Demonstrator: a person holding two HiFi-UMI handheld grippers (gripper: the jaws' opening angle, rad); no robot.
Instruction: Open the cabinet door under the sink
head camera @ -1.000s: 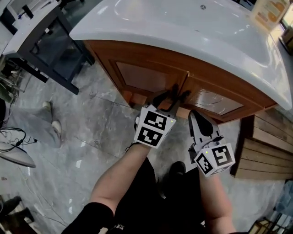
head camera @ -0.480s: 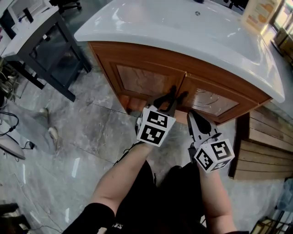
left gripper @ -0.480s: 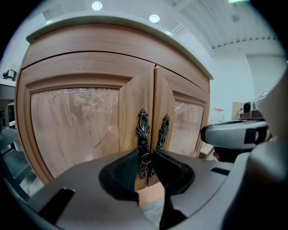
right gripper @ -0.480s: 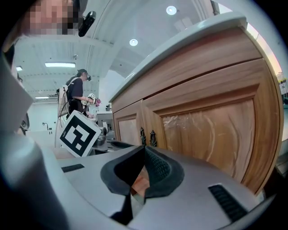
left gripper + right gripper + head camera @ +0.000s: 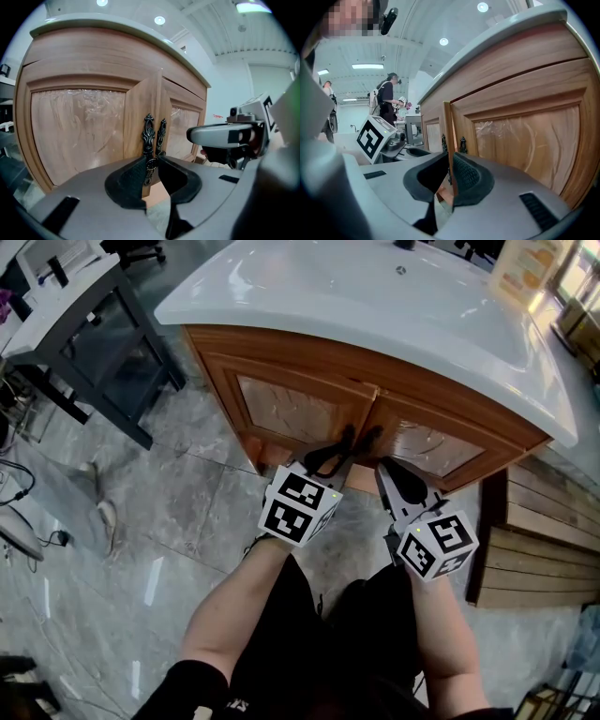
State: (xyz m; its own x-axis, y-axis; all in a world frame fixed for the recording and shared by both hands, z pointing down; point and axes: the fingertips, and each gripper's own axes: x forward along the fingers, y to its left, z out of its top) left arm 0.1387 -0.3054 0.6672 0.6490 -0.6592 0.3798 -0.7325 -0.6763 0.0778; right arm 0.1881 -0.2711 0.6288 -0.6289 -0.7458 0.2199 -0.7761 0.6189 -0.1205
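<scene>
The left gripper (image 5: 152, 161) has just been closing its jaws; they pinch the lower end of the dark ornate handle (image 5: 148, 133) on the left door (image 5: 79, 131), and the ribbed pads look pressed on the metal from both sides. The grip is low on the handle, probably because that end is nearest to a reach from above.

The right gripper (image 5: 450, 164) has just been opening its jaws; they stand apart with the edge (image 5: 448, 126) of a door between them. One pad is just beside the wood and the other is clear of it, so nothing is gripped there. I judge that it is freeing the edge so the left can do the pulling.

That edge stands a little proud of the right door (image 5: 525, 136), so the left door looks cracked open; the head view does not show how far. The second handle (image 5: 161, 133) sits just beside the held one and outside the left jaws, which matters, since catching both would tie the doors together.

The handles meet at the middle of the cabinet (image 5: 281, 357) front, just under the front edge of the counter (image 5: 375, 315). The two grippers hang side by side there, near but apart, over the floor (image 5: 169, 512).

The task seems barely begun. The pull should swing outward about hinges presumably at the cabinet's left corner, and the right gripper must be out of that arc. The slim handle could slip from the pads.
</scene>
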